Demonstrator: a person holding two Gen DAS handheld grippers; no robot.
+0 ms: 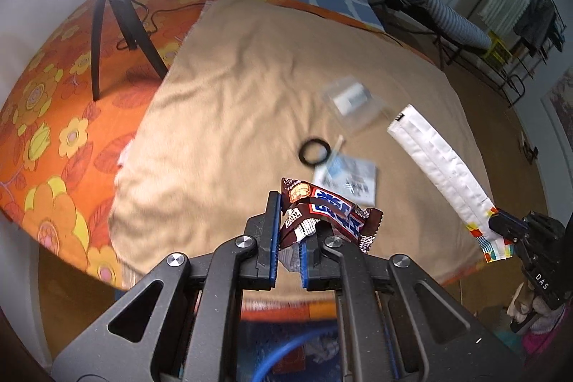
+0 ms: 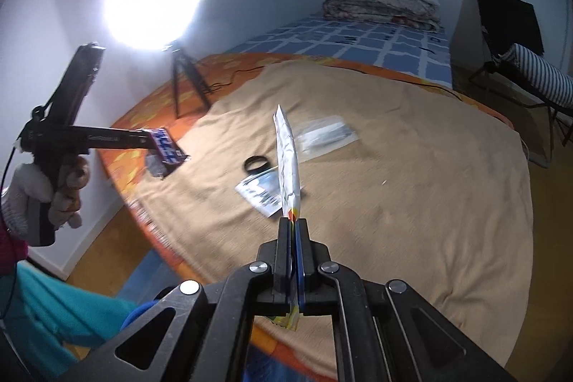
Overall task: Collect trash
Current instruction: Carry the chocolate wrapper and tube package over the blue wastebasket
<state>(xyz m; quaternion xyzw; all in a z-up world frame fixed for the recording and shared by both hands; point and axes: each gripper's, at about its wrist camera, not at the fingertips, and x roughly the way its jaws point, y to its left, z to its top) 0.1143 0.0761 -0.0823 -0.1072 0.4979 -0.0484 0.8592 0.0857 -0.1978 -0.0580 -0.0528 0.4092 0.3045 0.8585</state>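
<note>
The left gripper (image 1: pixel 290 221) is clamped on a brown candy wrapper (image 1: pixel 329 210), crumpled and folded; its long axis runs sideways across the fingers, most of it sticking out to the right of the right finger. From the right wrist view the same wrapper (image 2: pixel 165 145) hangs at the tip of the left gripper (image 2: pixel 150 138), held above the bed's edge.

The right gripper (image 2: pixel 293 224) is shut flat on the coloured end of a long white packet (image 2: pixel 287 160). The packet stands edge-on, its long axis pointing straight ahead and up from the fingertips. In the left wrist view the white packet (image 1: pixel 440 163) stretches diagonally away from the right gripper (image 1: pixel 501 226), its free end toward the far side of the tan blanket (image 1: pixel 232 102).

On the blanket beyond both sets of fingers lie a black ring (image 1: pixel 315 151), a small printed packet (image 1: pixel 349 179) just beside it, and farther off a clear plastic bag (image 1: pixel 352 106). A black tripod (image 1: pixel 107 17) stands on the orange flowered sheet (image 1: pixel 50 117), to the left of the left gripper.
</note>
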